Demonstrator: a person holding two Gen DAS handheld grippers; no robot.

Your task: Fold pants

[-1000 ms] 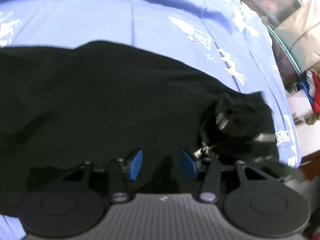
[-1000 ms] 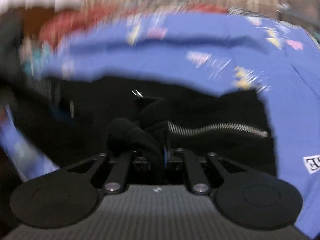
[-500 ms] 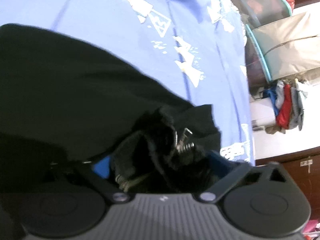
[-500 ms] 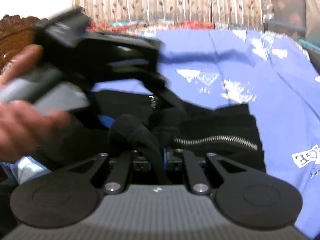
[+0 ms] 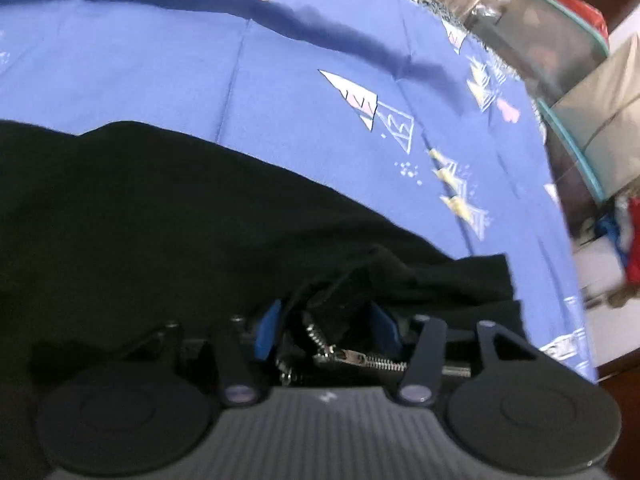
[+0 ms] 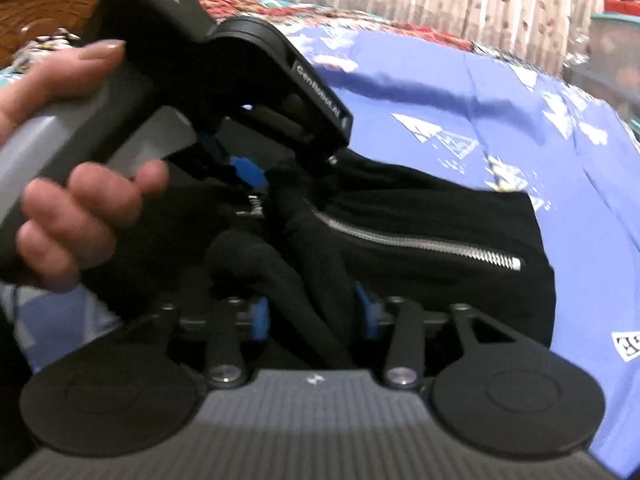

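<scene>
Right gripper: fingers just opened, blue pads now apart, a thick roll of the black pants still between them but not pressed; half a second ago clamped tight on it. Left gripper: fingers half apart and just closing a little around the bunched zipper part, real clamping not possible to tell. Pants lying spread on the blue bed sheet. Probably a handover of the waist corner from right to left.

Right gripper, jaws just opened, straddles bunched black pants beside left gripper.
</scene>
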